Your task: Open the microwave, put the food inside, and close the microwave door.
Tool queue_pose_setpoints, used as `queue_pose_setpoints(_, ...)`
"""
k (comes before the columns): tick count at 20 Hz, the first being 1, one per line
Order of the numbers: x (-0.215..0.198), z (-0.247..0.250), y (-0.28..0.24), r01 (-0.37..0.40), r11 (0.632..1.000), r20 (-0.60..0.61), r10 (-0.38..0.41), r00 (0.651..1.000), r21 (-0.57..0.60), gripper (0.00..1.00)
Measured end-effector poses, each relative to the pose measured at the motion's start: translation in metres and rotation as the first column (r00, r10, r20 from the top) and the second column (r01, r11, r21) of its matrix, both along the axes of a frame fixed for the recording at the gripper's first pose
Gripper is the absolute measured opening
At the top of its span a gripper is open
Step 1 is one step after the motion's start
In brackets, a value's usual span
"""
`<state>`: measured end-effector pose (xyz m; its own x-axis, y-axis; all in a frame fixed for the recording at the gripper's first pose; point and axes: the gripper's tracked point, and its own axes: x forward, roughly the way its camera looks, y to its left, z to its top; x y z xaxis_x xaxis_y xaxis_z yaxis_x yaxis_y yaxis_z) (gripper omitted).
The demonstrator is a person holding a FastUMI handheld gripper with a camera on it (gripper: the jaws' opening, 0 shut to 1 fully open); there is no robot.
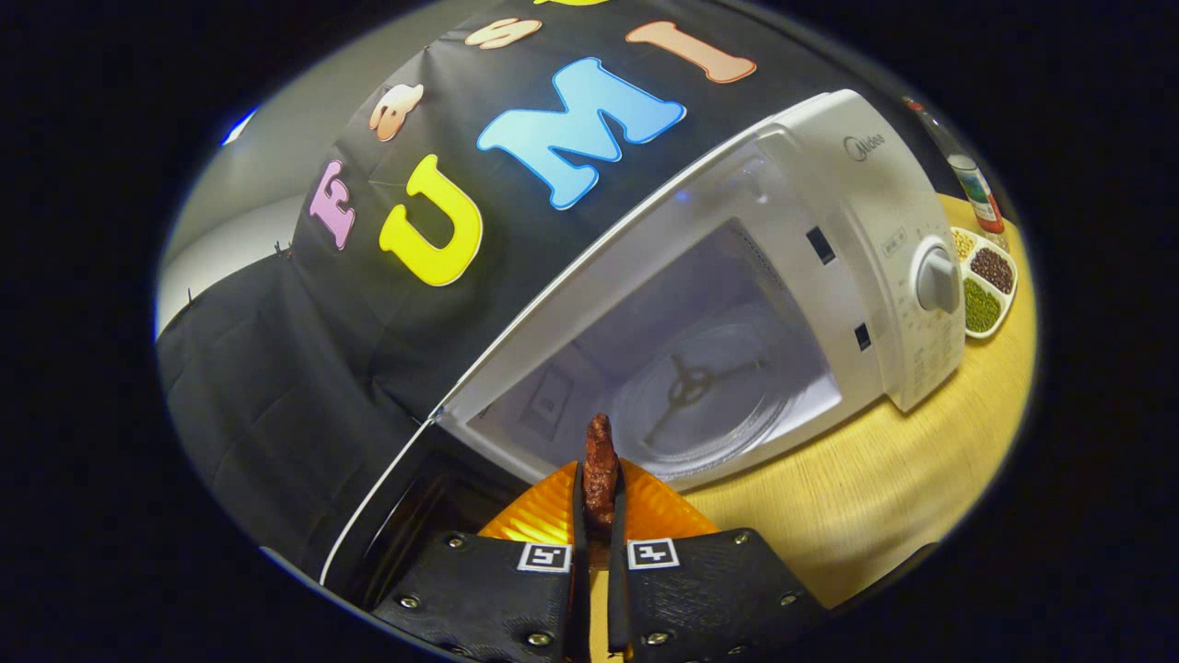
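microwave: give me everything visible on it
The microwave is a white, glossy countertop unit on the wooden table, appearing tilted. Its door hangs open to the left; the pale cavity holds a clear glass turntable over a spoked ring. The right panel carries one round knob. The gripper, fingers shut on brown food, is just in front.

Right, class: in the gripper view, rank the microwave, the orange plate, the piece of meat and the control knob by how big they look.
1. Microwave, by far.
2. Orange plate; nearness inflates it.
3 and 4. Piece of meat, pinched between the gripper fingers, and control knob: too similar to rank, since the meat sits nearer.
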<state>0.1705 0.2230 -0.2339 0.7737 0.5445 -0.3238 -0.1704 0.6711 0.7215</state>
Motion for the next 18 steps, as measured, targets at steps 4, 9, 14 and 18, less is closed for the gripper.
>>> queue_pose_setpoints(4, 0.041, -0.010, 0.007, 0.046, 0.999, 0.045, -0.045, 0.998, -0.003, 0.08)
queue_pose_setpoints(9, 0.072, -0.036, 0.010, 0.092, 0.995, 0.069, -0.089, 0.994, -0.045, 0.09)
queue_pose_setpoints(14, 0.081, -0.053, 0.000, 0.120, 0.978, 0.096, -0.104, 0.990, -0.173, 0.18)
queue_pose_setpoints(18, 0.091, -0.065, -0.032, 0.159, 0.878, 0.144, -0.104, 0.984, -0.451, 0.50)
